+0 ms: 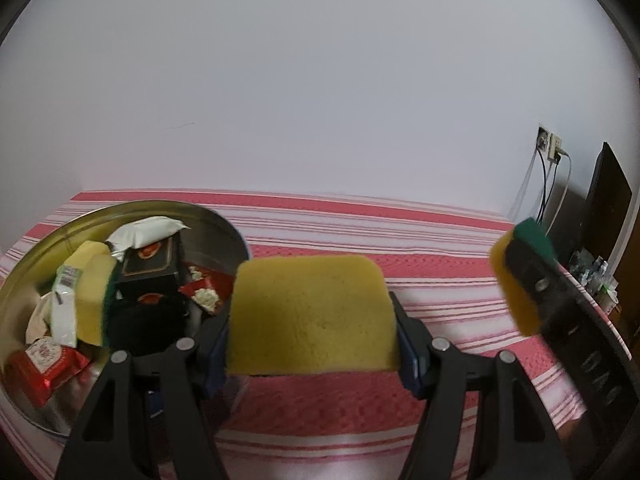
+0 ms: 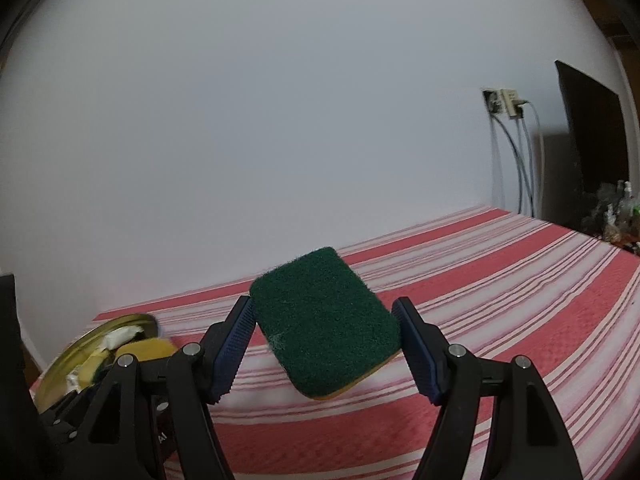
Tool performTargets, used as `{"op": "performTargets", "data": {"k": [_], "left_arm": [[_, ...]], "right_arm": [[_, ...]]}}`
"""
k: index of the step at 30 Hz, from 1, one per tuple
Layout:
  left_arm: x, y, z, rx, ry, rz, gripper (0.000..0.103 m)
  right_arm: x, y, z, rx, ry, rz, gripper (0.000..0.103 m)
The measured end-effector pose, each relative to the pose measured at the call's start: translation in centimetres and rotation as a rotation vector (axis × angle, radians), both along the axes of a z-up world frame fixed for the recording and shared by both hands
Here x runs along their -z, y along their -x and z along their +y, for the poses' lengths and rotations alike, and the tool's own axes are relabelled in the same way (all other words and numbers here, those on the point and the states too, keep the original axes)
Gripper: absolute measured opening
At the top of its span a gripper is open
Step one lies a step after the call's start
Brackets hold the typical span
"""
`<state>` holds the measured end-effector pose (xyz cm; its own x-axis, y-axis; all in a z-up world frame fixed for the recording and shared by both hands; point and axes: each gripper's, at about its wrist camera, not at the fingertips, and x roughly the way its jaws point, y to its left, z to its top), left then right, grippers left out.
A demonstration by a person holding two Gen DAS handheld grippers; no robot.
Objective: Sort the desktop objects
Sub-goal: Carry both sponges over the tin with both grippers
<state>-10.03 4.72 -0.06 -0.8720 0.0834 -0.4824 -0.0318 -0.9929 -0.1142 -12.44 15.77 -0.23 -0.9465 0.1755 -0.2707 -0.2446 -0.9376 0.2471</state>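
The left gripper (image 1: 312, 344) has its jaws clamped on a sponge (image 1: 310, 312), yellow foam face up toward the camera, held just to the right of the round metal tin (image 1: 224, 220). The right gripper (image 2: 324, 344) has its jaws closed on a second sponge (image 2: 324, 320), green scouring side up; that sponge sits skewed between the pads, one corner dipping toward the striped red-and-white cloth (image 2: 500, 280), and it is well to the right of the tin, farther from it than the first. In the left wrist view this right-hand sponge shows at the far right edge, apart from the other.

The tin already holds a yellow-and-green sponge (image 1: 94, 292), a black box (image 1: 148, 272), a white packet (image 1: 146, 232) and red wrappers (image 1: 40, 364), so the step in hand looks like bringing both sponges over to join them.

To do it well, carry the left sponge over the tin's near rim before letting go, high enough to clear the rim and the black box. Release above the free patch at the tin's right side rather than onto the heap. The right sponge, gripped askew, may twist out; keep it level, and wait until the left gripper is clear of the tin before moving in.
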Motion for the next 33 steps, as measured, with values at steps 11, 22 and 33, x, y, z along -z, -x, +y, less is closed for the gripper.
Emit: {"op": "performTargets", "data": {"k": [11, 22, 33], "left_arm": [[-1.6, -1.6, -4.5, -0.022, -0.050, 0.039, 0.067], [-1.8, -2.3, -8.7, -0.114, -0.044, 0.029, 0.067], [-2.2, -2.9, -12.5, -0.234, -0.031, 0.039, 0.067]], "right_arm": [[-1.4, -0.1, -4.7, -0.106, 0.000, 0.024, 0.073], [-3.1, -0.1, -9.2, -0.222, -0.034, 0.041, 0.073], [-3.6, 1.4, -11.8, -0.300, -0.030, 0.038, 0.073]]}}
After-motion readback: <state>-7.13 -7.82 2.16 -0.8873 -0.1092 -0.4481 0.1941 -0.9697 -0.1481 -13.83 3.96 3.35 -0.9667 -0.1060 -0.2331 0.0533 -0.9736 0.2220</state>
